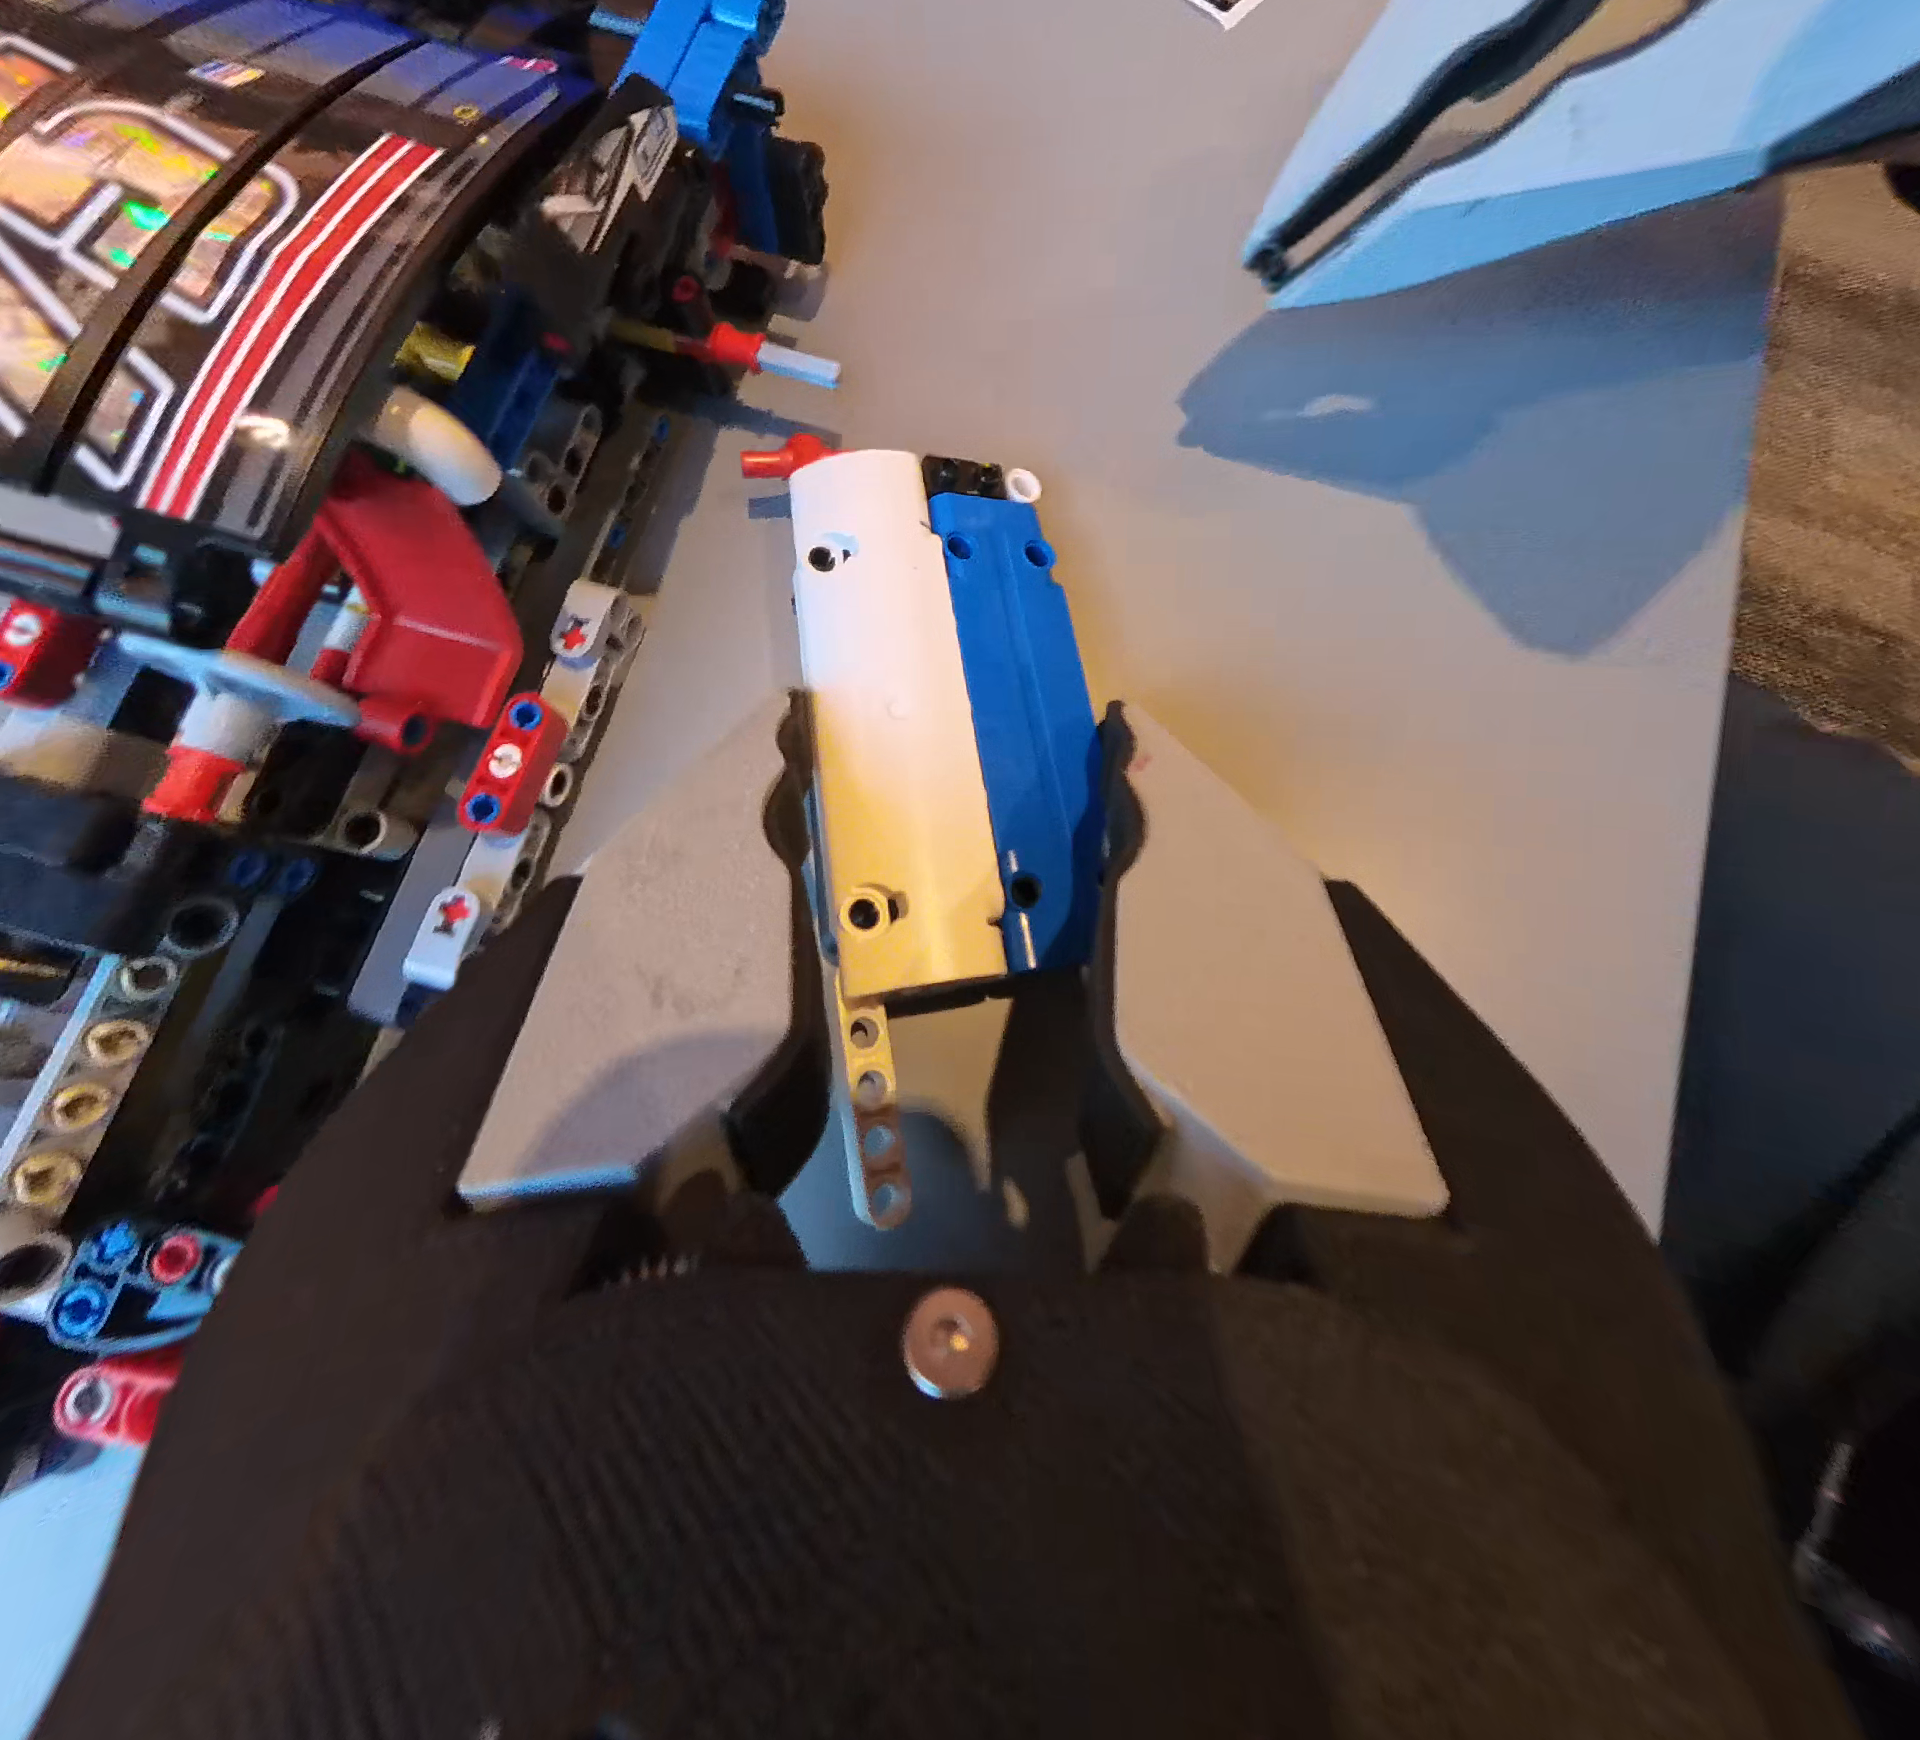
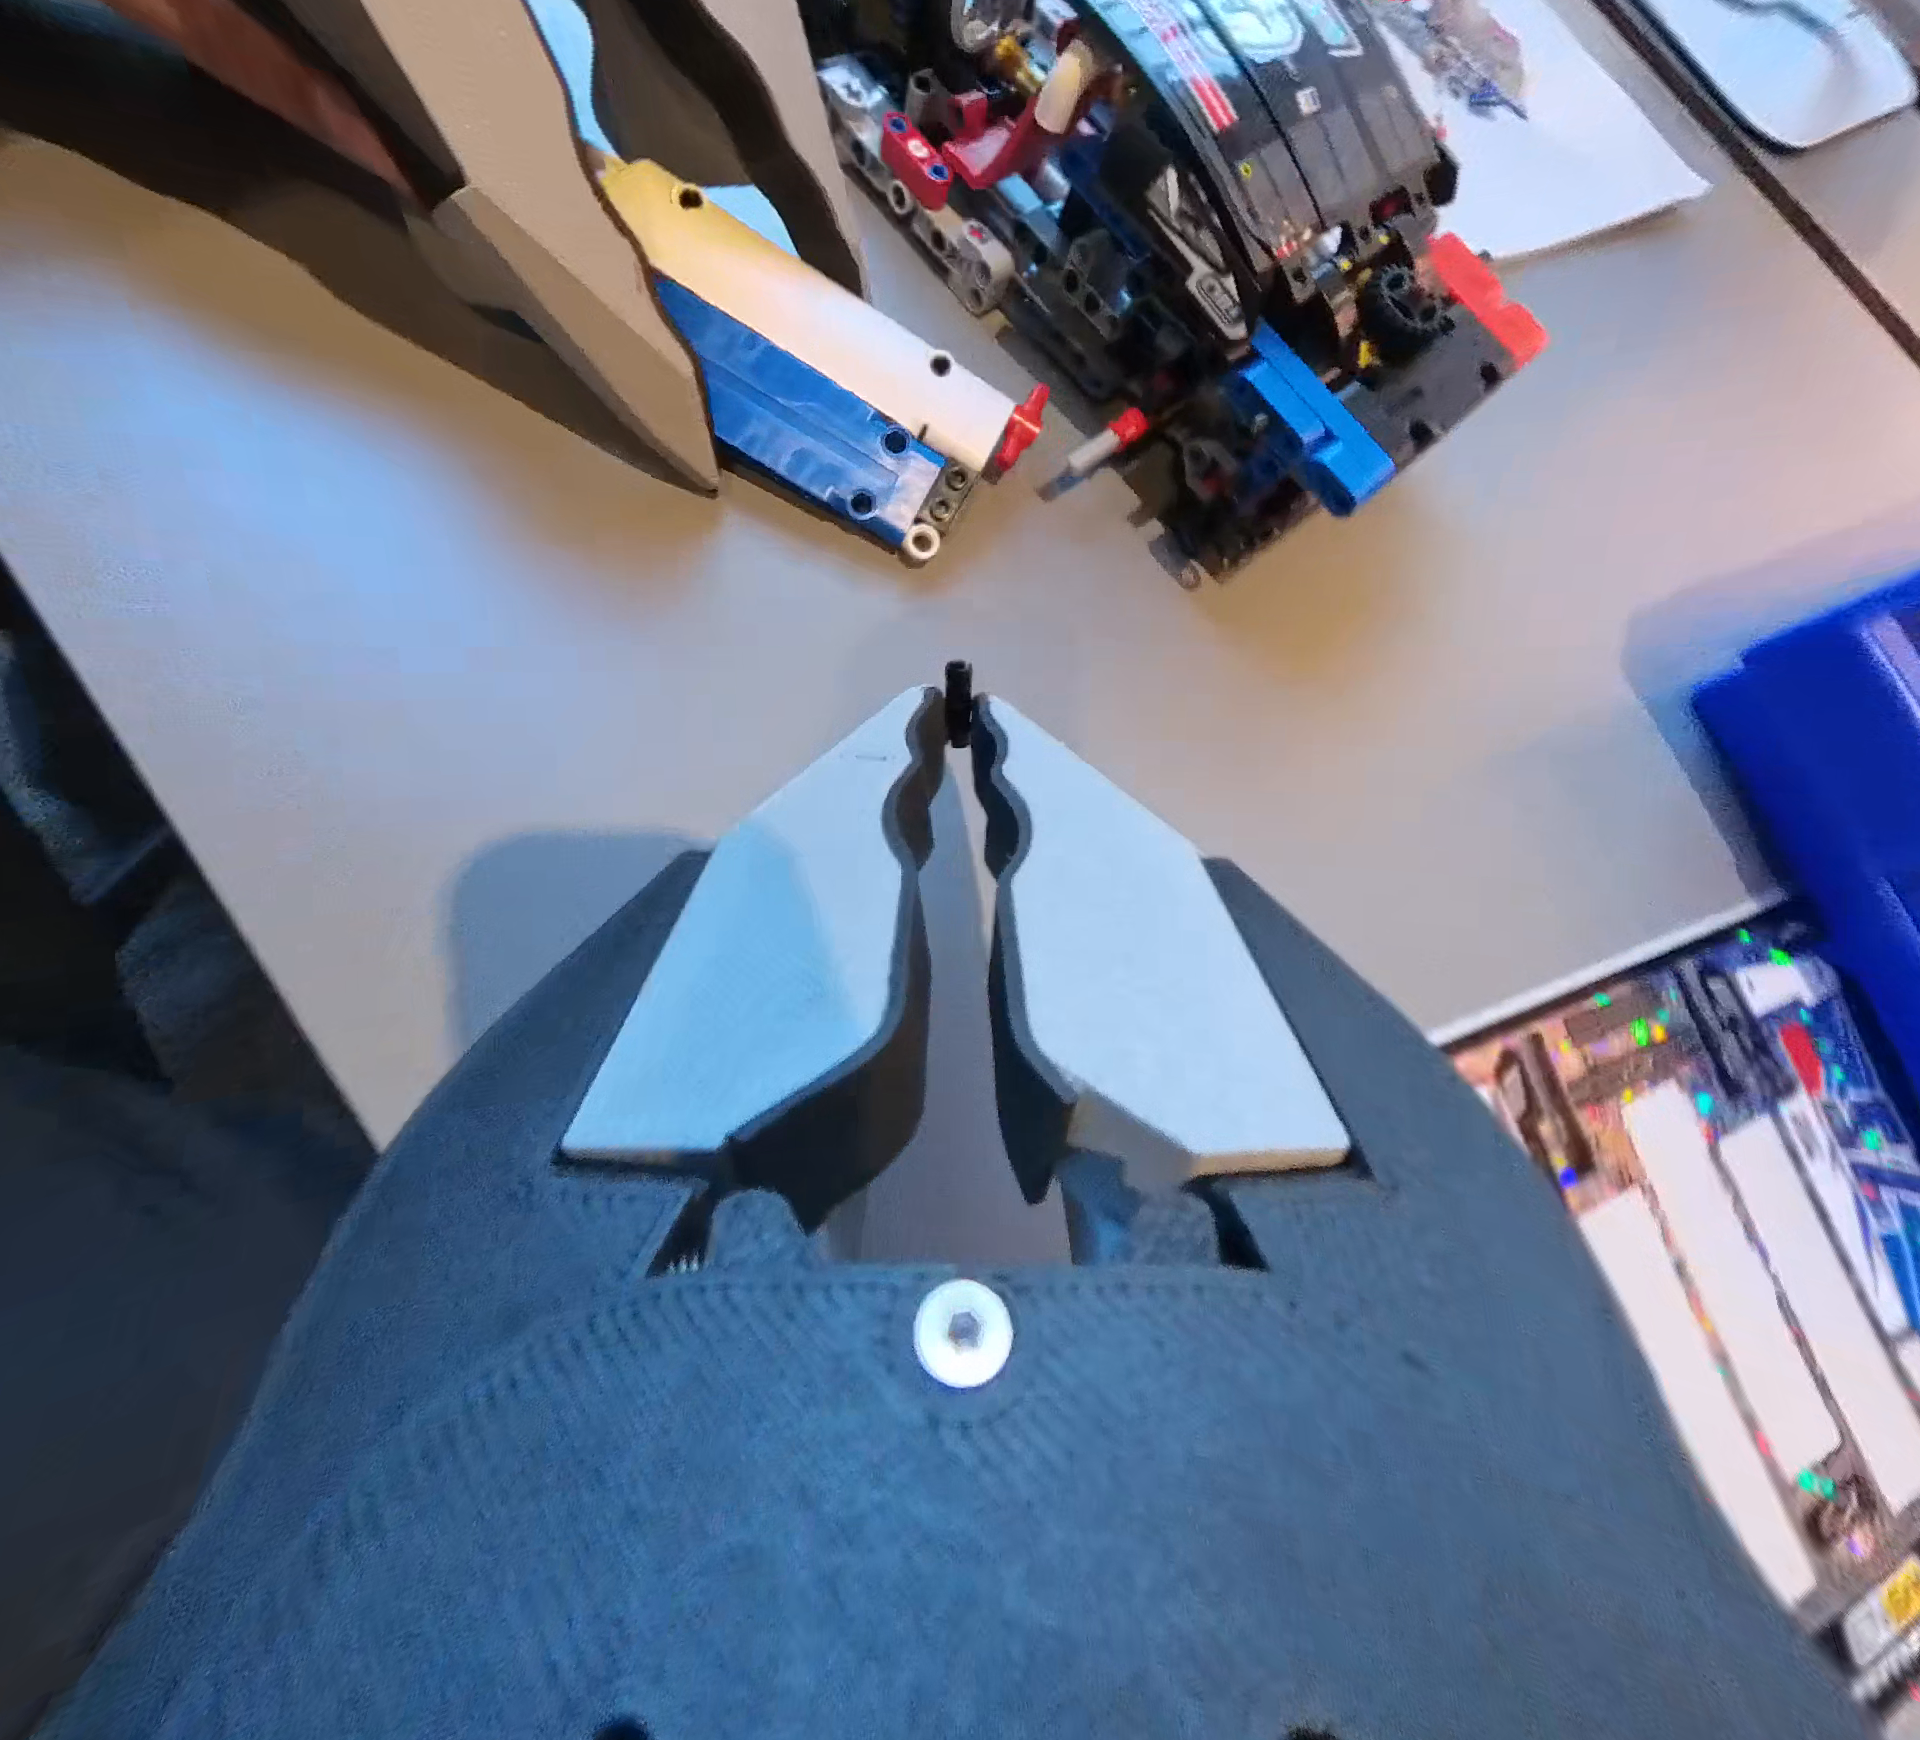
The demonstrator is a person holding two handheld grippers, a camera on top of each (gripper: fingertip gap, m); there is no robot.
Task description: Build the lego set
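Note:
My left gripper (image 1: 951, 755) is shut on a white and blue panel assembly (image 1: 935, 703) with a small red pin (image 1: 779, 456) at its far end, held just above the table. The assembly also shows in the right wrist view (image 2: 821, 381), between the left gripper's fingers (image 2: 582, 277). The large black, blue and red lego car (image 1: 312, 340) stands to its left; in the right wrist view the car (image 2: 1195, 184) lies beyond the assembly. My right gripper (image 2: 958, 714) is shut on a small black pin (image 2: 957, 701) above the table. It also shows in the left wrist view (image 1: 1455, 111), upper right.
A sticker sheet (image 2: 1745, 1275) lies at the right edge and a blue box (image 2: 1829, 755) stands beside it. A printed instruction sheet (image 2: 1507, 80) lies behind the car. The table edge (image 1: 1704, 859) runs down the right of the left wrist view.

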